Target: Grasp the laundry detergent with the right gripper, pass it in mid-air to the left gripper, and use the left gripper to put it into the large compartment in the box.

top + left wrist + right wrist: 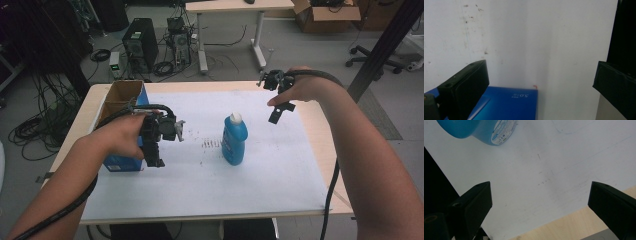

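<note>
Your wooden table (320,125) carries a white sheet (280,170), a blue bottle (234,140) at centre and a blue box (122,105) left.

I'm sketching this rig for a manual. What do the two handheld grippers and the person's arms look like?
Both the left gripper and right gripper are black, each with two blocky, flat-faced jaws. A thick black cable trails from each along the forearm. The forearms are bare, with no sleeves or gloves in view.
</note>
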The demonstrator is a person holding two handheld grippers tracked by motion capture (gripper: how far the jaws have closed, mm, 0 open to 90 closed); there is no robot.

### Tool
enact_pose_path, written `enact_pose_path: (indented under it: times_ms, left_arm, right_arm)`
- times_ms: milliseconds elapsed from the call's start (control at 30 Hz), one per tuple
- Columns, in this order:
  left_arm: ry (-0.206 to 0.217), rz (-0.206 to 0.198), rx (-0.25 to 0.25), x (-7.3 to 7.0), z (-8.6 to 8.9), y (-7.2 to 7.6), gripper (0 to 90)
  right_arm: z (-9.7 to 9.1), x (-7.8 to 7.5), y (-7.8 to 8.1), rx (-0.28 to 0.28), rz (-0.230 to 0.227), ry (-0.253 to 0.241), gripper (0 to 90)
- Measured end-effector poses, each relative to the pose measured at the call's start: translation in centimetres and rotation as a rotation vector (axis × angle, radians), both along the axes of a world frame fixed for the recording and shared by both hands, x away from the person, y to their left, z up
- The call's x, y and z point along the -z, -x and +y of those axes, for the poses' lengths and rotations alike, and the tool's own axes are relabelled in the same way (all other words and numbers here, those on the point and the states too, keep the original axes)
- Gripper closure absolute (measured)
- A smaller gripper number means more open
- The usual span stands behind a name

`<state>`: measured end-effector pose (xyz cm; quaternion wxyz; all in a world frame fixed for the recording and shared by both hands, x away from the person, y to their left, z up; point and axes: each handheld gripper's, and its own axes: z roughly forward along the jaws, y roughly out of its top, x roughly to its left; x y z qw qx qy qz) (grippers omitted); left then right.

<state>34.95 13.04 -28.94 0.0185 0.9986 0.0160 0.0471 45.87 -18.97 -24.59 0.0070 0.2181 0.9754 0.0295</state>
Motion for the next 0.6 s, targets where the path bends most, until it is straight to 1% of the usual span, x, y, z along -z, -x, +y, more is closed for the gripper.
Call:
enact_pose_path:
  times_ms: [67,133,200,233,300,367,433,467,500,567,600]
  left_arm:
    - [0.002,0.001,0.002,-0.1,-0.1,0.0,0.4]
    - [0.005,0.002,0.006,0.0,-0.1,0.1,0.4]
    - [0.0,0.005,0.011,0.0,-0.2,0.1,0.4]
    - [-0.012,0.002,0.011,0.1,-0.3,0.1,0.4]
    - [-0.002,-0.001,0.011,0.0,-0.3,0.1,0.4]
    - [0.002,-0.002,0.015,0.0,-0.3,0.2,0.4]
    - [0.0,0.001,0.017,0.0,-0.3,0.4,0.4]
    - [-0.009,-0.002,0.02,-0.1,-0.3,0.4,0.4]
    - [-0.008,-0.005,0.017,-0.2,-0.2,0.4,0.4]
    - [-0.002,-0.006,0.012,-0.2,-0.1,0.5,0.4]
    - [0.001,-0.008,0.015,-0.2,-0.1,0.6,0.4]
  right_arm:
    - [-0.1,0.0,0.1,-0.002,-0.007,0.001,5.0]
    - [-0.2,-0.1,0.2,0.006,-0.002,0.0,5.1]
    - [-0.4,0.1,0.4,-0.003,-0.004,-0.002,4.8]
    - [-0.5,0.1,0.5,-0.001,-0.002,0.003,4.9]
    - [-0.7,0.3,0.9,-0.004,-0.012,0.003,4.6]
    - [-0.9,0.4,1.2,-0.008,-0.012,-0.015,4.8]
    - [-1.0,0.5,1.9,-0.008,-0.013,-0.02,4.8]
    - [-1.1,0.6,2.1,-0.014,-0.017,-0.022,4.8]
    - [-1.2,0.6,2.5,-0.02,-0.02,-0.023,4.6]
    - [-1.4,0.7,3.4,-0.024,-0.021,-0.036,4.7]
    - [-1.7,0.8,4.2,-0.033,-0.025,-0.039,4.4]
